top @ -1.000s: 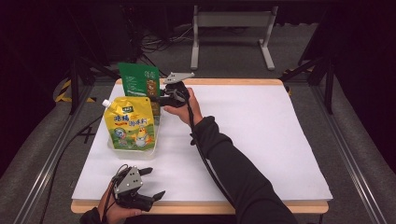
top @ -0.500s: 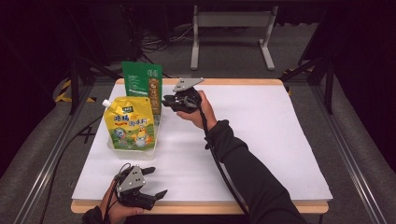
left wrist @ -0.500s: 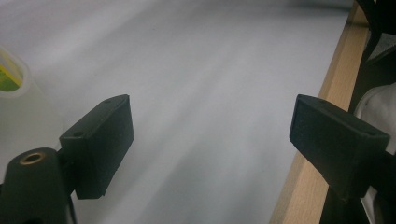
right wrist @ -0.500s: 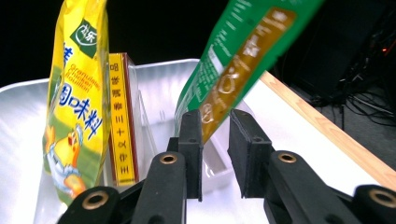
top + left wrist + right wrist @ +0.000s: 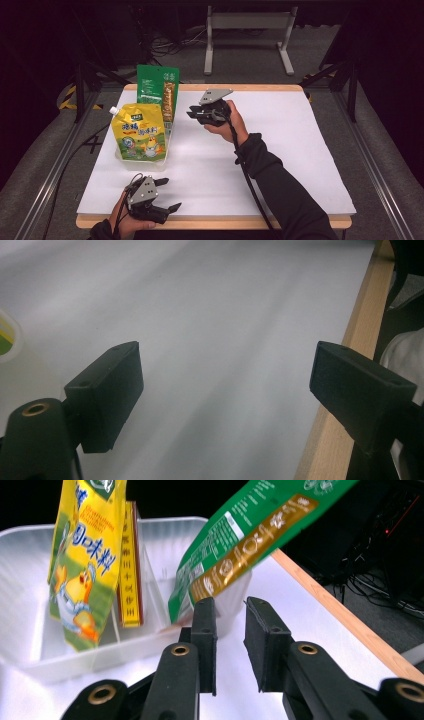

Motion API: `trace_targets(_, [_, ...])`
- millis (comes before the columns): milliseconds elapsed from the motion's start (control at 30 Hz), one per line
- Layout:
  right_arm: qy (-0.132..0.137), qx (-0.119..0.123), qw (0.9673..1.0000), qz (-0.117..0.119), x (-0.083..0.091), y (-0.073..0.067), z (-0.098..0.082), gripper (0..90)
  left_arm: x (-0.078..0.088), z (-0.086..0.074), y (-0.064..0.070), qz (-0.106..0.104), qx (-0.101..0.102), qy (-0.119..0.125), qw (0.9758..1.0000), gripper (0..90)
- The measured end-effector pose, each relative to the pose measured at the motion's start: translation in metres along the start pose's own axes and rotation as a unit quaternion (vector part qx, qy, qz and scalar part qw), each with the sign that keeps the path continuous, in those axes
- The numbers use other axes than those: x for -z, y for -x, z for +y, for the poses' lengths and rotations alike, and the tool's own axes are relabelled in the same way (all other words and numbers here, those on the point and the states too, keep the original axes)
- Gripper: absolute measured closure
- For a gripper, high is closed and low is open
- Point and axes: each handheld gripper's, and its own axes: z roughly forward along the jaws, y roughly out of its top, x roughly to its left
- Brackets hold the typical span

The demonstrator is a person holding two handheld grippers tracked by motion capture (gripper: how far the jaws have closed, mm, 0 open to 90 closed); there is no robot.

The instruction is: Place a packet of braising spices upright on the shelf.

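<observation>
A yellow spouted pouch (image 5: 137, 137) and a green packet (image 5: 157, 95) stand upright in a clear plastic tray (image 5: 131, 164) at the table's left. My right gripper (image 5: 192, 114) hovers just right of the packet and points at it without touching. In the right gripper view its jaws (image 5: 231, 615) have just been closing; a narrow gap remains, with nothing in it. Beyond them are the green packet (image 5: 240, 545), leaning, and the yellow pouch (image 5: 82, 580) in the tray (image 5: 30, 560). My left gripper (image 5: 169, 194) rests near the front edge, open and empty (image 5: 225, 370).
A white sheet (image 5: 280, 150) covers the wooden table, whose front edge (image 5: 345, 355) runs close by the left gripper. A metal stand (image 5: 247, 22) is on the floor behind the table. Dark rails flank both sides.
My right gripper has drawn back to the right, away from the green packet, which stays standing in the tray. Its jaws look narrower. The left gripper has not moved.
</observation>
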Motion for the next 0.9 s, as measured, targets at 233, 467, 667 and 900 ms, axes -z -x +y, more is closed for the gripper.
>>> trace_targets(233, [-0.014,0.012,0.9997,-0.015,0.021,0.0,-0.015,74.2,-0.004,0.003,0.001,0.001,-0.005,-0.004,1.0,14.6])
trace_targets(467, [-0.028,0.023,0.999,-0.028,0.043,-0.001,-0.026,72.7,-0.008,0.005,0.0,0.004,-0.011,-0.008,0.9999,14.6])
trace_targets(667, [-0.038,0.032,0.9978,-0.043,0.062,0.0,-0.034,69.4,-0.009,0.006,0.0,0.006,-0.013,-0.011,0.9998,14.6])
trace_targets(900, [-0.046,0.037,0.9966,-0.057,0.083,-0.001,-0.045,65.7,-0.01,0.006,0.0,0.006,-0.019,-0.016,0.9997,14.7])
